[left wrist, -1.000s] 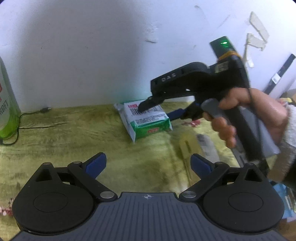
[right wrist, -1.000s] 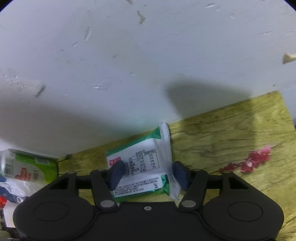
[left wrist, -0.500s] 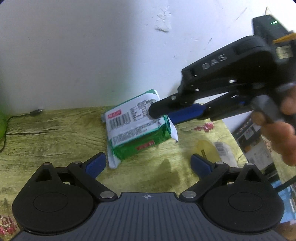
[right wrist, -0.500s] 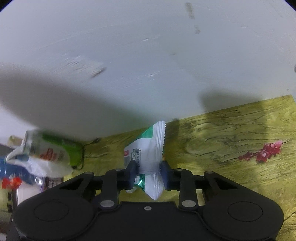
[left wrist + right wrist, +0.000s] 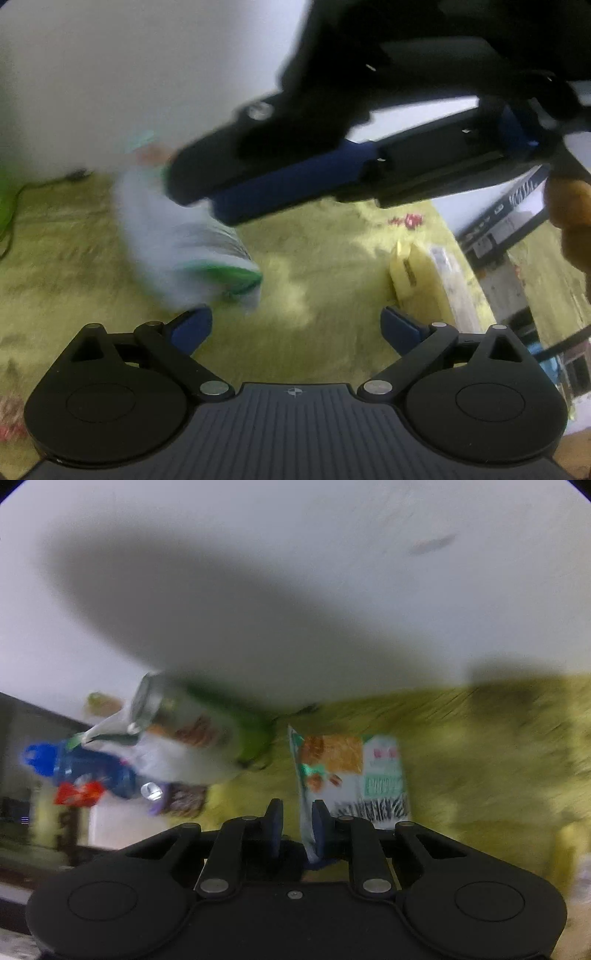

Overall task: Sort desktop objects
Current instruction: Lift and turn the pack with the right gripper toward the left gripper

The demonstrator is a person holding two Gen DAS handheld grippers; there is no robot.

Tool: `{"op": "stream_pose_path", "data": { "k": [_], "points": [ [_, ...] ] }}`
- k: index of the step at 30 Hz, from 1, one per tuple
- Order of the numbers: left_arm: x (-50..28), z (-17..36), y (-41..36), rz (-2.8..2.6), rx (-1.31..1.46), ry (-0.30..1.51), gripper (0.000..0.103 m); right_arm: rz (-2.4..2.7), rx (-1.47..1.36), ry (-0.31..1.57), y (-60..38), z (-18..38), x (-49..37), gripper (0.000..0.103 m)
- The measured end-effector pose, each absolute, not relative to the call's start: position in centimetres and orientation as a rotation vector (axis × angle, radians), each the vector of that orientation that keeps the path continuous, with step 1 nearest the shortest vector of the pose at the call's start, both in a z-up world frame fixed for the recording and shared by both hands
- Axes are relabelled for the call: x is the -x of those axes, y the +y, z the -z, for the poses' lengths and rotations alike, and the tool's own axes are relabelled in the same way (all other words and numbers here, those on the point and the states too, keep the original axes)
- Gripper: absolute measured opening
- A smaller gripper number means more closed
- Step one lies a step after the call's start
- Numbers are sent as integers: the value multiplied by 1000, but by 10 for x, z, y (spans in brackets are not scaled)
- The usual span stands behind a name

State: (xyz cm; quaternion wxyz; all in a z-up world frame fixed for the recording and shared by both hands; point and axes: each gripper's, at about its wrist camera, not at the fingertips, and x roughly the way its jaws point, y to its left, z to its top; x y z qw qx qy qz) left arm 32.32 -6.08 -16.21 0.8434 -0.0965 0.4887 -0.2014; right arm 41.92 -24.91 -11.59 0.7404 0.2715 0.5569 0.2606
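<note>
A green and white snack packet (image 5: 351, 771) hangs above the yellow-green wooden tabletop (image 5: 480, 746), its front face showing. My right gripper (image 5: 297, 823) is shut on the packet's left edge, which is pinched between the blue pads. In the left wrist view the right gripper (image 5: 199, 192) crosses the top of the picture, close and large, with the blurred packet (image 5: 177, 251) below its tips. My left gripper (image 5: 295, 328) stands open low over the table with nothing between its fingers; the packet's lower end is just beyond the left finger (image 5: 190, 326).
A green can (image 5: 207, 731), a blue bottle (image 5: 74, 771) and a red wrapper (image 5: 77, 794) stand crowded at the table's left end by the white wall. A yellow packet (image 5: 417, 273) lies near the table's right edge. A cable (image 5: 11, 214) trails at far left.
The right gripper closed on the packet, lifted it off the table and carried it toward the left gripper; the packet has turned, so its front shows. The left gripper sank slightly.
</note>
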Motion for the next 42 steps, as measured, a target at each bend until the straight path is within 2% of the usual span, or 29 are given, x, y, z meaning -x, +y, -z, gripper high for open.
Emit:
{"op": "stream_pose_path", "data": {
  "k": [5,7,15,22,25,29,35,39,42],
  "points": [
    [-304,156,-32,408,239,1068,99,-537,-633,1187,-253,114,-419,22],
    [-299,151,-21,397,260,1049,99,-505,-643,1187,-256,116,-420,29],
    [-313,159,-1,246,254,926,100,-366,-676,1250,-258,145,-426,43],
    [-325,174,-9,313,252,957,100,-362,-720,1315,-244,175,-437,45],
    [-313,170,-19,505,270,1002,100,-372,-740,1254,-247,170,-440,56],
    [-293,152,-22,644,235,956,100,-391,-840,1166,-265,162,-437,61],
    [-309,147,14,371,284,877,101,-286,-833,1236,-286,167,-423,62],
    [-331,169,8,349,293,970,101,-303,-834,1325,-274,182,-424,62],
    [-325,169,-7,456,254,1031,101,-373,-880,1294,-263,183,-427,66]
  ]
}}
